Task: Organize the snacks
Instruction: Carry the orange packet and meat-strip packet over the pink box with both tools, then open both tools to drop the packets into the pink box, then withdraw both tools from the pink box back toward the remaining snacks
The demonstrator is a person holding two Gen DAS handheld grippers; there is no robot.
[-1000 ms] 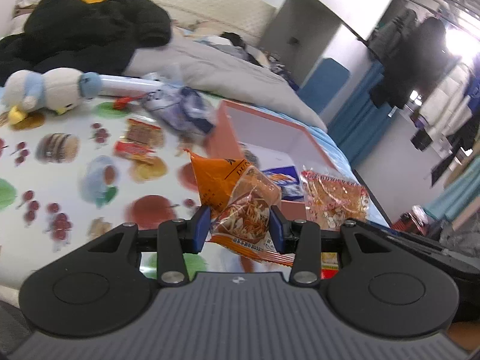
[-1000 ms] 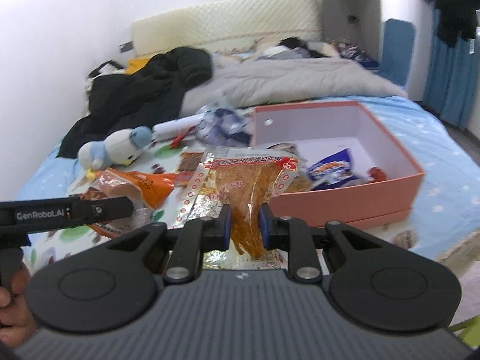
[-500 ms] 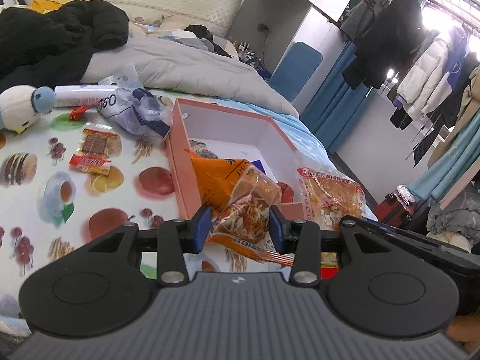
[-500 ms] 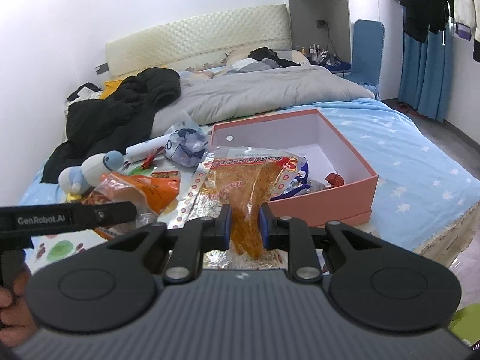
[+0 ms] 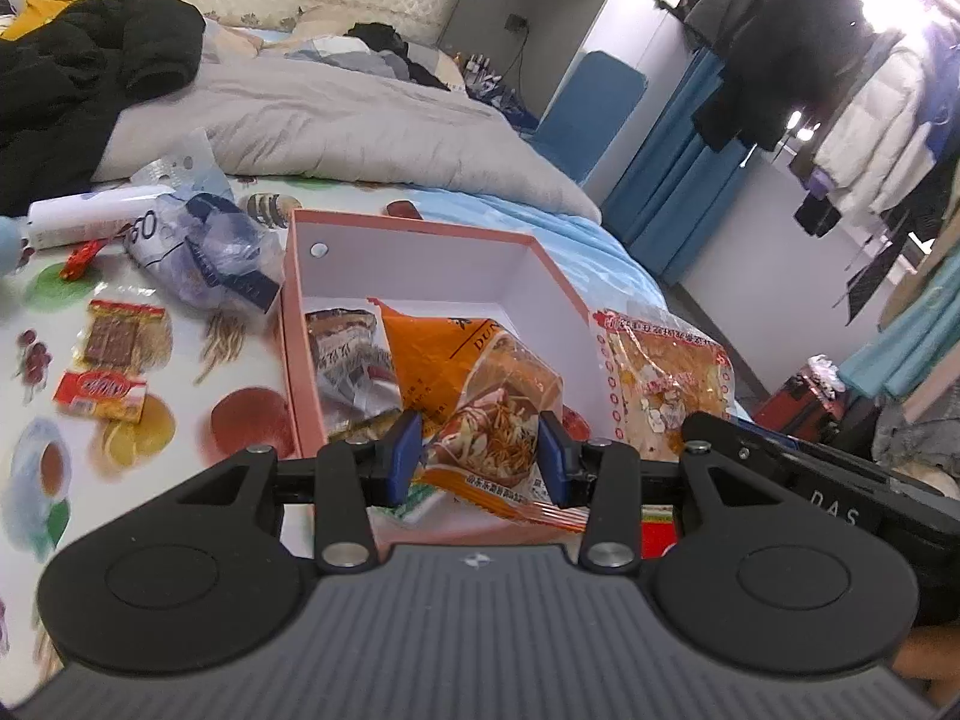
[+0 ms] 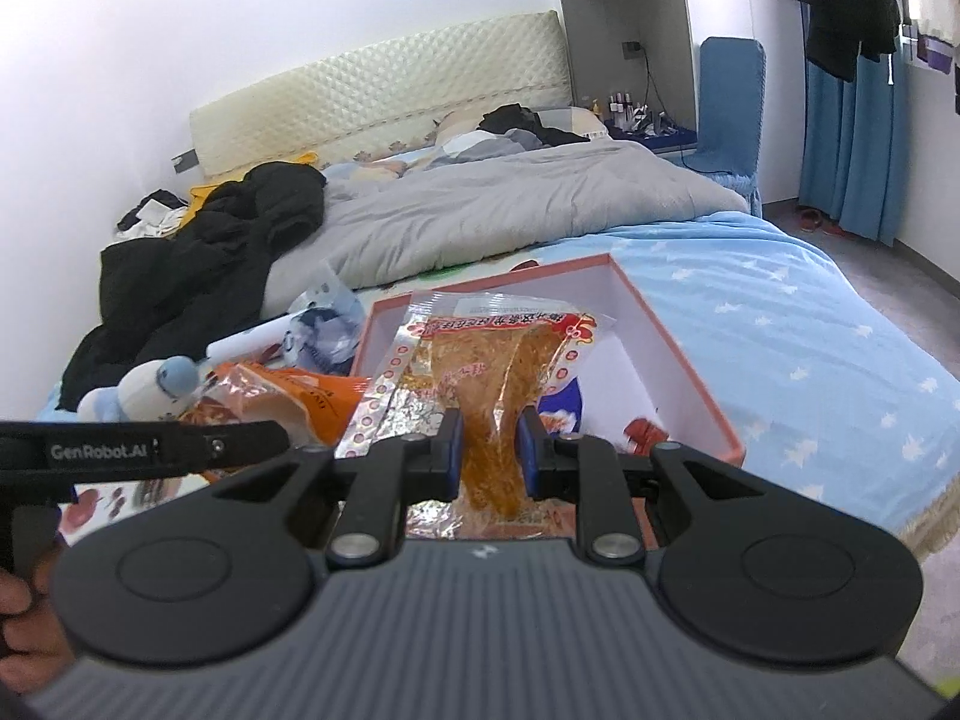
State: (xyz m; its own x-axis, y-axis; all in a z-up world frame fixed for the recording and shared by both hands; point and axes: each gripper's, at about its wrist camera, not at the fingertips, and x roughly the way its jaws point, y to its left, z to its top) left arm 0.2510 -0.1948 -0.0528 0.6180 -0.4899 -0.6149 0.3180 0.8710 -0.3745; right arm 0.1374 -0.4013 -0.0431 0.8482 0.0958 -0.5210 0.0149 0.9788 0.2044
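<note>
A wide bed (image 6: 780, 324) with a fruit-print plastic sheet (image 5: 180, 420) carries one square pink cardboard box (image 5: 292, 348), white inside. Above it, the left gripper (image 5: 479, 450) has its fingers half-open, clamped on a crinkly orange snack packet (image 5: 480, 396); the right gripper (image 6: 490, 447) has its fingers narrowly pinching a clear foil-edged snack packet (image 6: 486, 360). Two small wrapped snacks (image 5: 111, 336) lie flat on the sheet.
</note>
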